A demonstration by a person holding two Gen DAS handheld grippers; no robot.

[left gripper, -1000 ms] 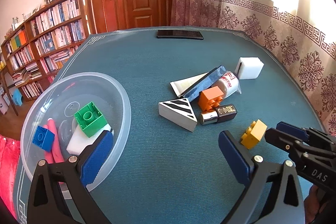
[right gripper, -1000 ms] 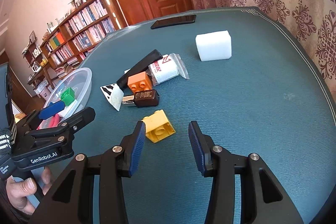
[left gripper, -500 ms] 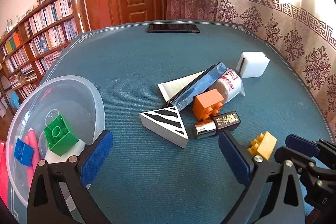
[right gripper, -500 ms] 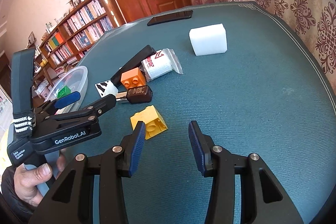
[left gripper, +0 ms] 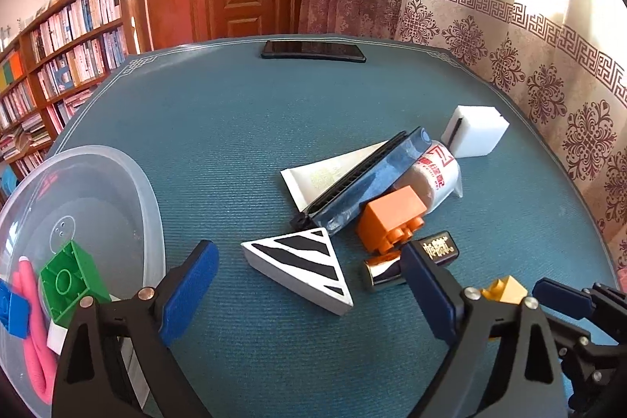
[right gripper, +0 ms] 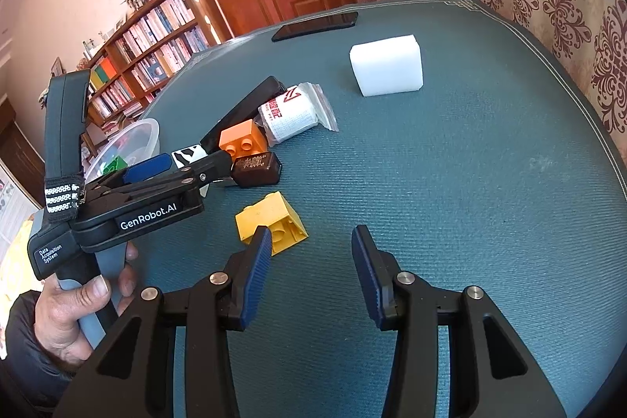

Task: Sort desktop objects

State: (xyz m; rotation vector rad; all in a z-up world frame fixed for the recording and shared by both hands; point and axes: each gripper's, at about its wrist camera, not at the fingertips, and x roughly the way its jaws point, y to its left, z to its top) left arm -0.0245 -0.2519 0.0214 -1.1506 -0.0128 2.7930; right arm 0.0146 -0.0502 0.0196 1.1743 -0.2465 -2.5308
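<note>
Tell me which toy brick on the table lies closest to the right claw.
The yellow brick, just ahead of the right claw by its left finger. The orange brick sits farther back in the clutter; green and blue are in the bowl.

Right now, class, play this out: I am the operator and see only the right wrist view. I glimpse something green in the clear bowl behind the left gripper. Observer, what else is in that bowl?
Observer: A blue block lies in the clear bowl, left of the green block.
Operator: Only blocks in there?
Observer: No, a pink looped item lies there too, partly under the blue block.
Operator: Is anything hidden behind the dark bar in the pile?
Observer: Yes, a flat white tube lies under the dark bar, on its far side from you.
</note>
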